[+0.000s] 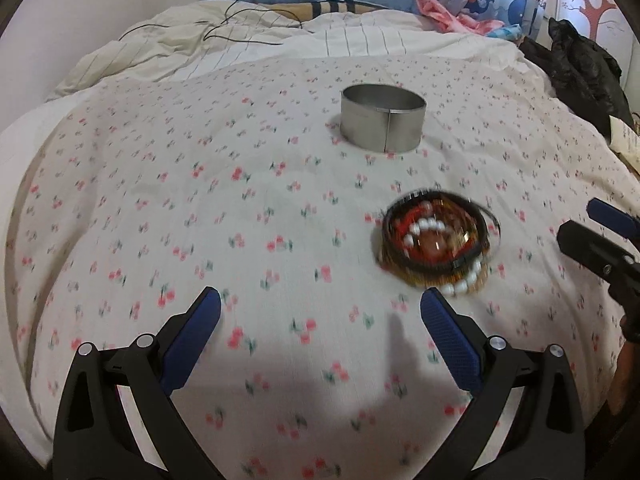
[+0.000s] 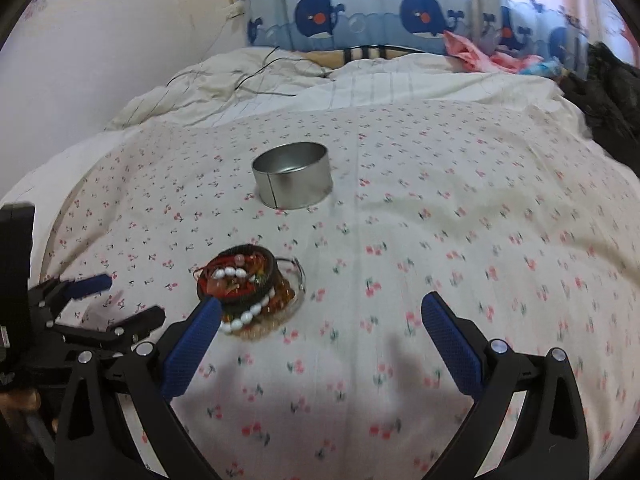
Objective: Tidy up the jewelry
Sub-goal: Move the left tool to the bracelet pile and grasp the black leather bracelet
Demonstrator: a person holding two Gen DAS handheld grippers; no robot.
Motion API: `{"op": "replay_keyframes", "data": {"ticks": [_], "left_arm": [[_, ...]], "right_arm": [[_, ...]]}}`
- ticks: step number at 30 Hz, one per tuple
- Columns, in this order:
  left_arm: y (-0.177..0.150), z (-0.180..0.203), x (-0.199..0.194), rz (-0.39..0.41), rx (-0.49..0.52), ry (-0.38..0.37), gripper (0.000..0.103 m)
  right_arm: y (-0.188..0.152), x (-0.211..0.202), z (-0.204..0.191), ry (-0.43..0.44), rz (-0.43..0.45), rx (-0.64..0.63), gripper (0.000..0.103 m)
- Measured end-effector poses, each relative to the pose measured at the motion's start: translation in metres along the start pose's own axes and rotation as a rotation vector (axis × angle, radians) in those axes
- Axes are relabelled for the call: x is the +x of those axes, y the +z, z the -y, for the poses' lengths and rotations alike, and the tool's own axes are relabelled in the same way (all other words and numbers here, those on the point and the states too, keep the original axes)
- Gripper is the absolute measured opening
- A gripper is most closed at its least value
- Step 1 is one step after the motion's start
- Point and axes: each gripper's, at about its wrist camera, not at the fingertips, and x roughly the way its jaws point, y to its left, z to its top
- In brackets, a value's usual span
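Note:
A pile of bracelets (image 1: 438, 246) lies on the floral bedspread: white beads, amber beads, red pieces and black bands. It also shows in the right wrist view (image 2: 250, 290). A round metal tin (image 1: 383, 120) stands open and upright beyond it, seemingly empty in the right wrist view (image 2: 293, 180). My left gripper (image 1: 320, 310) is open and empty, hovering just left of and nearer than the pile. My right gripper (image 2: 322, 314) is open and empty, its left fingertip (image 2: 208, 312) at the pile's near edge. Each gripper shows in the other's view, at the right edge (image 1: 600, 236) and at the left edge (image 2: 112, 300).
The bedspread (image 1: 200, 200) covers the bed. A crumpled white duvet with a thin black cable (image 1: 240, 28) lies at the back. Dark clothing (image 1: 580, 64) sits at the right edge, pink cloth (image 2: 480, 54) near the whale-print curtain.

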Motion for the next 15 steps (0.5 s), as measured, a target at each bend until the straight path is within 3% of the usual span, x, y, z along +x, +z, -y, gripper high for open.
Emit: {"op": "replay_keyframes", "data": {"ticks": [6, 13, 15], "left_arm": [[0.016, 0.000, 0.012, 0.000, 0.002, -0.089, 0.097], [0.046, 0.006, 0.021, 0.009, 0.030, -0.194, 0.097], [0.059, 0.004, 0.027, -0.013, 0.017, -0.258, 0.097]], "right_arm": [[0.006, 0.028, -0.007, 0.022, -0.058, -0.069, 0.096], [0.025, 0.030, -0.006, 0.024, -0.024, -0.131, 0.096], [0.037, 0.033, -0.004, 0.026, -0.013, -0.151, 0.096]]}}
